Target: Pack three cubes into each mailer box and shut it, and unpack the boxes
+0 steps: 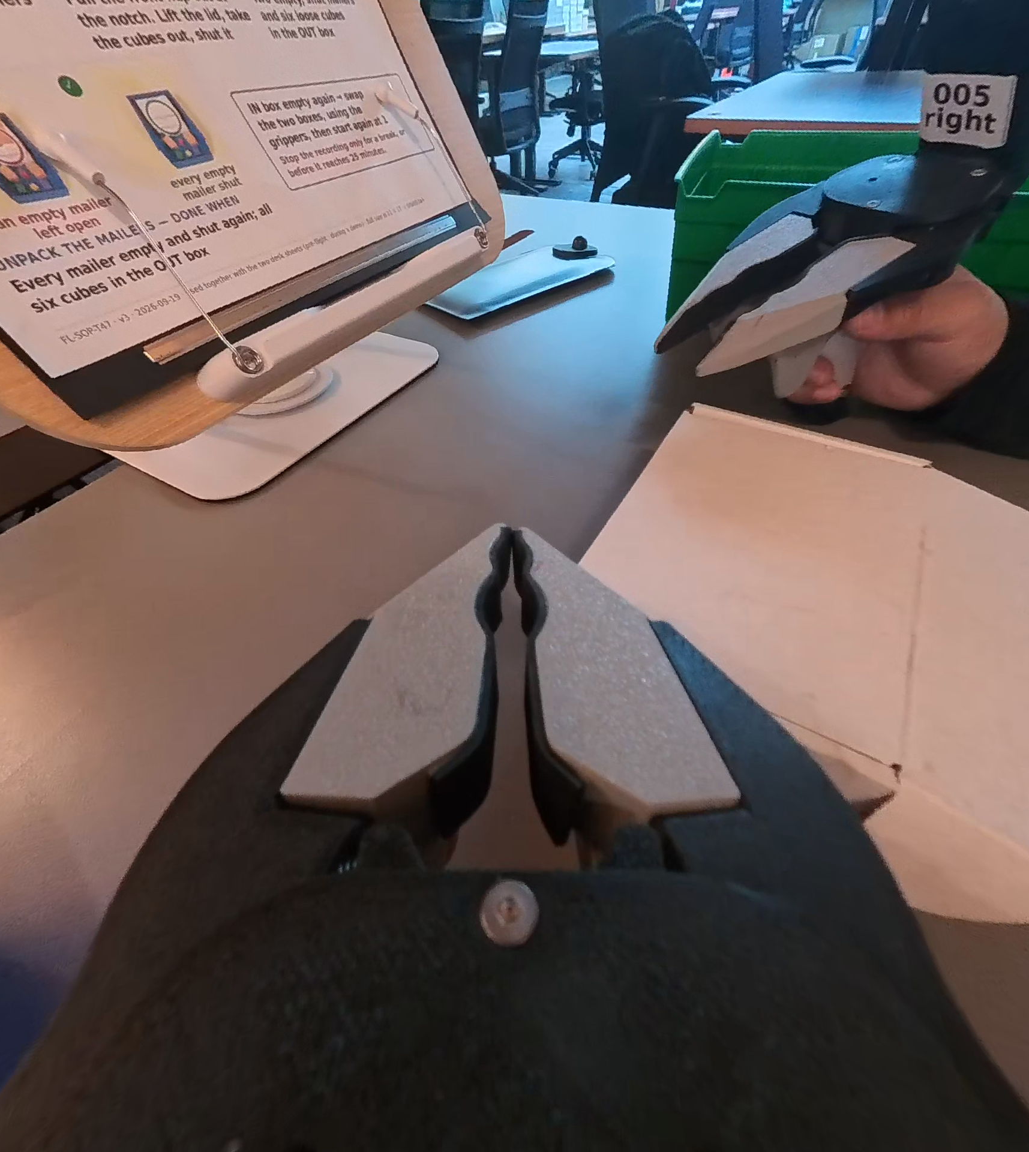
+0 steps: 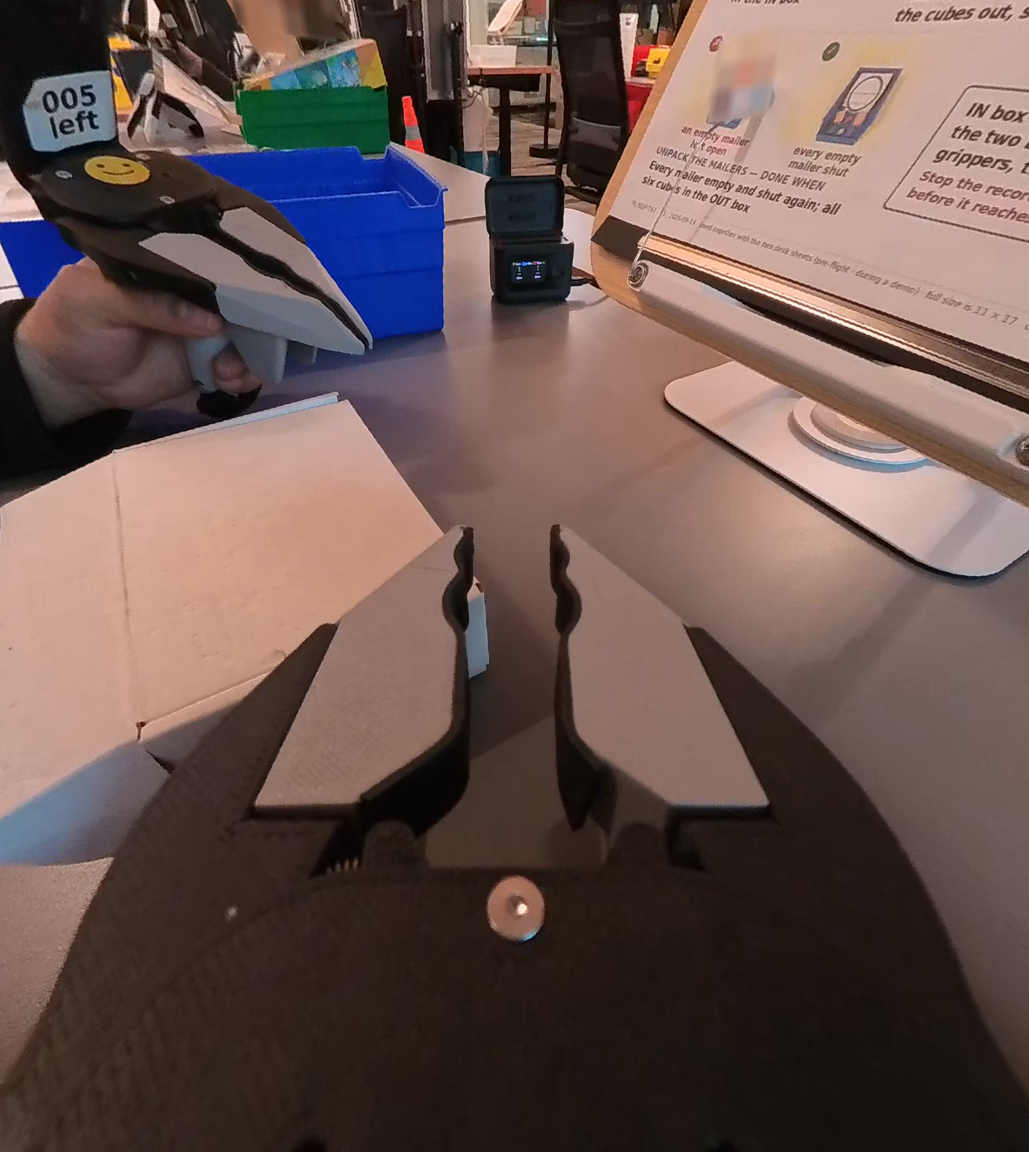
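Looks like between steps: white mailer box [image 2: 200, 561] lies shut and flat on the table [image 2: 561, 436], nothing gripped. Left gripper [image 1: 513, 537] jaws closed, empty, box just right of them. Right gripper [image 2: 510, 537] jaws partly open, empty, box just left, its corner under the left jaw. Next prob. needs a jaw at the front flap to lift the lid. No cubes visible.

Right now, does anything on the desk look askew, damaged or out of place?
Nothing stands out. The white mailer box lies shut and flat on the table, between the left gripper and right gripper, neither touching it. No cubes are in view.
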`<state>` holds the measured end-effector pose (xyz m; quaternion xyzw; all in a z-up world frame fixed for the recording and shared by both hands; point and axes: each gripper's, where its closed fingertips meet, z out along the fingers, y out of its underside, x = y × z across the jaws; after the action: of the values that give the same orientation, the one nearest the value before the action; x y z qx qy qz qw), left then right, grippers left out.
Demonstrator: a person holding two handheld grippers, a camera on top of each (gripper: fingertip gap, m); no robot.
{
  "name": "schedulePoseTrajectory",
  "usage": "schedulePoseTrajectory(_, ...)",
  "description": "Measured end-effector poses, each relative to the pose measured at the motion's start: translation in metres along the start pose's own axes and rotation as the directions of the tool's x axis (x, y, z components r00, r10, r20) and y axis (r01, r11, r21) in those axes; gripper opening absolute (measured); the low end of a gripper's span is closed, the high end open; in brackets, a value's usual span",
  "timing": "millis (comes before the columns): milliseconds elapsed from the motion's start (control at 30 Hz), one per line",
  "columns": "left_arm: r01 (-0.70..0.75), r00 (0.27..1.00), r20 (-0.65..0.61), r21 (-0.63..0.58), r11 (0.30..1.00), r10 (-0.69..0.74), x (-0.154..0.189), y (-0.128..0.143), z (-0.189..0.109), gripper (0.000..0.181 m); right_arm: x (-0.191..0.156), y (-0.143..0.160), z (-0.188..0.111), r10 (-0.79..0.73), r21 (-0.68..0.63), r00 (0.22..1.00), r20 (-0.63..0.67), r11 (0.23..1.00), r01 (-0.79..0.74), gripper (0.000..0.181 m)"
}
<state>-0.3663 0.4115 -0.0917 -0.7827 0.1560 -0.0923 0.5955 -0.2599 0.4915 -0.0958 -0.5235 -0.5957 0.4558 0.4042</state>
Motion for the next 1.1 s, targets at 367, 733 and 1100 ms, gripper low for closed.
schedulePoseTrajectory(367,-0.027,1.0,0.009,-0.02,0.999,0.027,0.0001,0.0032,0.0018,0.0,-0.0025,0.0026,0.0018,-0.02,-0.021,1.0,-0.001,1.0,0.02,0.019)
schedulePoseTrajectory(733,-0.04,0.999,0.012,-0.026,0.999,0.04,0.0006,0.0039,0.0021,0.0,-0.0049,0.0033,0.0024,-0.03,-0.027,1.0,0.004,0.999,0.03,0.017)
schedulePoseTrajectory(1100,-0.045,0.999,0.013,-0.026,0.999,0.045,0.0003,0.0037,0.0017,0.0,-0.0063,0.003,0.0027,-0.03,-0.026,0.999,0.009,0.999,0.031,0.016)
